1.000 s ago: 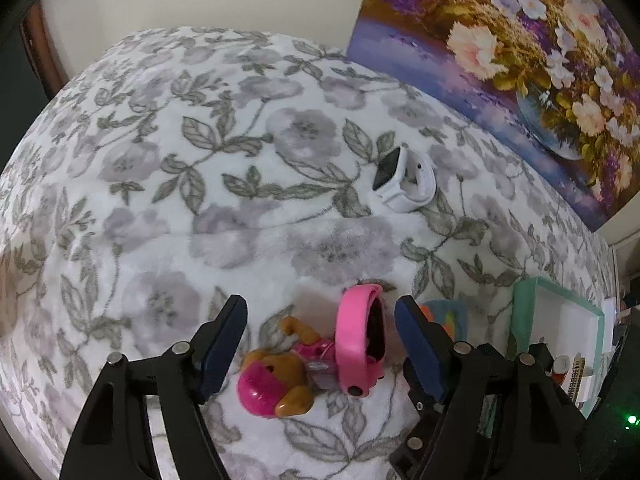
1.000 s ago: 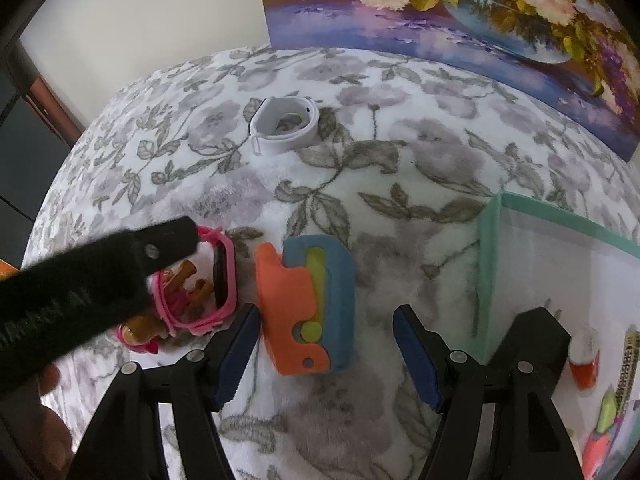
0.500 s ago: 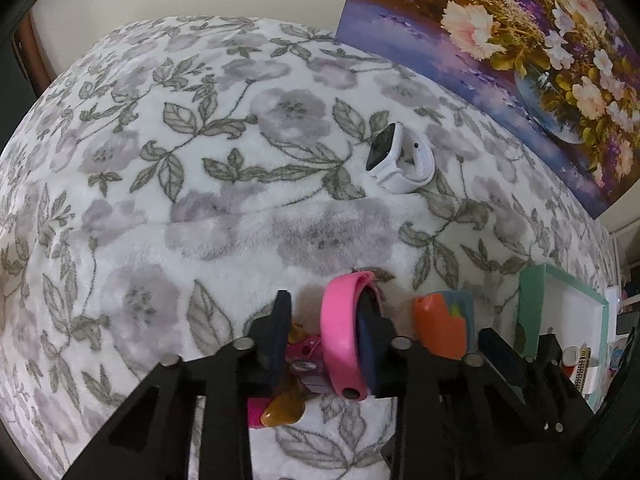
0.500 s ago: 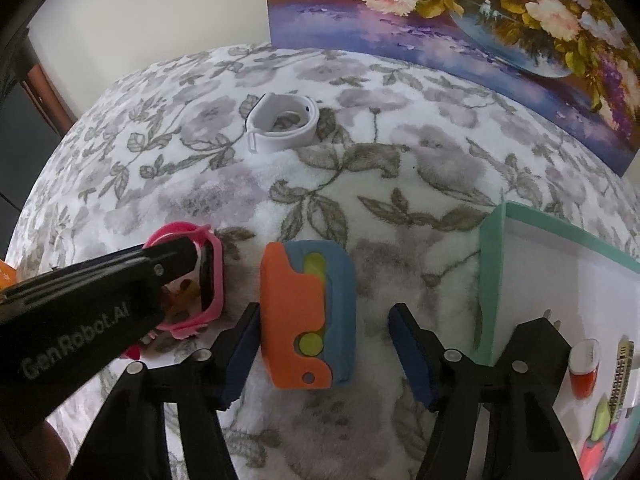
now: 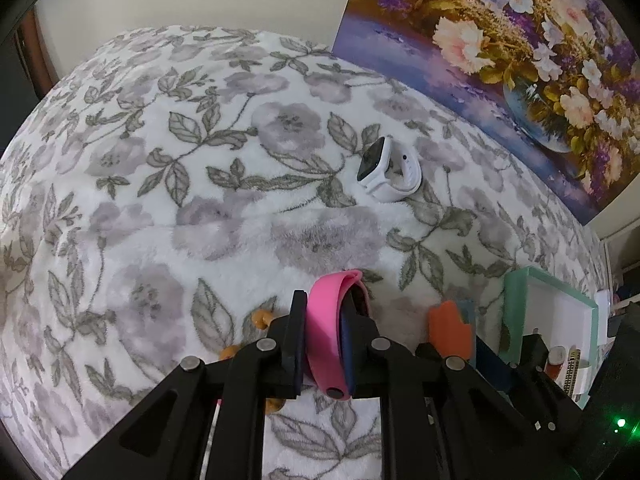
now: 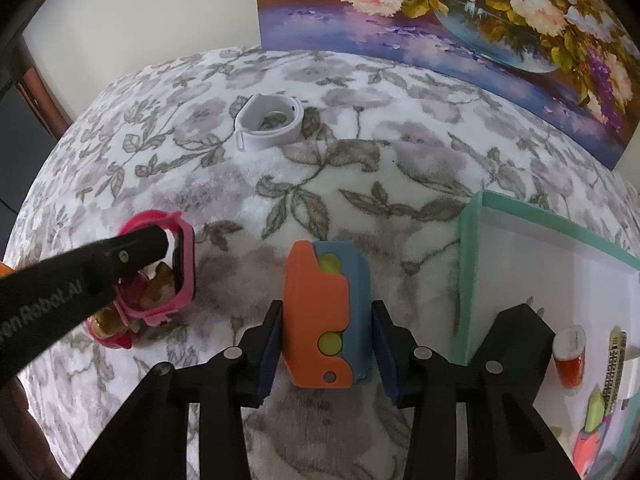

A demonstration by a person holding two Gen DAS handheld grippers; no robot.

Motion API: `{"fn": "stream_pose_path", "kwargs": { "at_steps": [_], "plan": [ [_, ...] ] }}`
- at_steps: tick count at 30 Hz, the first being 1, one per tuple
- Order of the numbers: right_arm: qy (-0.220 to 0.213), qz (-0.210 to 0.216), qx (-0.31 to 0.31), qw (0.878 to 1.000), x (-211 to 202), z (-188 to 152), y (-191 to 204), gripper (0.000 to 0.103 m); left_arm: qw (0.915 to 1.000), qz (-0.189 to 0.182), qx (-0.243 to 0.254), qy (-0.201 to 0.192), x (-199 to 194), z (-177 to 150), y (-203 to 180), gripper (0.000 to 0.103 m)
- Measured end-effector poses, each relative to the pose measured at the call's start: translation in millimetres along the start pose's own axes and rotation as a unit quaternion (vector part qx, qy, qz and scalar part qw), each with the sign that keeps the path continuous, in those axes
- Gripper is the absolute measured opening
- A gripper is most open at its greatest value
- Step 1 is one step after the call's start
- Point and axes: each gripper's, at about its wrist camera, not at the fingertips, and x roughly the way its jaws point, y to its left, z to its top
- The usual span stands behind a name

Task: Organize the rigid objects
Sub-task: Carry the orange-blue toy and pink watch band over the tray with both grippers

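Note:
My left gripper (image 5: 326,344) is shut on the strap of a pink watch (image 5: 326,332), which lies on the floral blanket over a small pink and brown toy figure (image 6: 116,328). The watch also shows in the right wrist view (image 6: 182,264), with the left gripper's finger (image 6: 132,252) reaching into it. My right gripper (image 6: 326,350) has its pads close on both sides of an orange and blue toy (image 6: 324,312); the toy rests on the blanket. A white watch (image 5: 390,172) lies farther back.
A teal-rimmed white box (image 6: 468,264) stands at the right and holds several small items, among them a red and white cylinder (image 6: 570,354). A floral painting (image 6: 460,20) leans against the wall behind the blanket (image 5: 160,200).
My left gripper went from wide open to shut on the pink watch strap. My right gripper narrowed around the orange and blue toy.

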Motion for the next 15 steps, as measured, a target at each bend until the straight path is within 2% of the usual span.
{"fn": "stream_pose_path", "kwargs": {
  "at_steps": [15],
  "plan": [
    [-0.016,0.000,0.012,1.000,-44.1,-9.3,-15.9,0.044,0.9991,0.004,0.007,-0.041,-45.2,-7.4,-14.9,0.015]
  ]
}}
